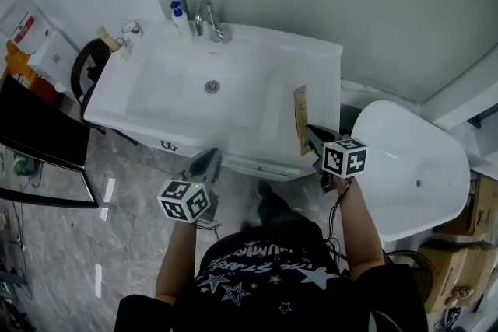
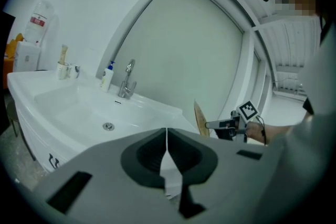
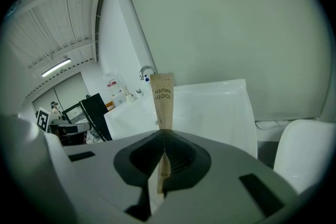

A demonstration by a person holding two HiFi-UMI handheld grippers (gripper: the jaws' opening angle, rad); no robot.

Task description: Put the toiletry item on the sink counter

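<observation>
Right gripper view: right tool [image 3: 164,136] is clamping a tan paper toothbrush packet [image 3: 161,98] edge-on between its closed jaws. The packet is sticking up and forward past the tips, its "TOOTH BRUSH" print showing upside down.

Left gripper view: left tool [image 2: 167,140] is sitting with its jaws pressed together, nothing between them.

Head view: the right tool is reaching over the front right corner of the white sink surface [image 1: 319,74]. The packet is running front to back over the flat strip to the right of the basin [image 1: 194,93]. Whether the packet is touching the surface or hanging just above it cannot be told. The left tool is hovering in front of the surface's front edge, below the middle of the basin, well apart from the packet.

Farther out: a chrome faucet [image 1: 208,18] is standing at the back rim, with a bottle with a blue pump [image 1: 178,15] just beside it on its left. A cup holding small items [image 1: 118,41] is sitting at the back left corner. A white tub [image 1: 412,167] is standing to the right of the sink unit, on the grey marbled floor [image 1: 117,245].
</observation>
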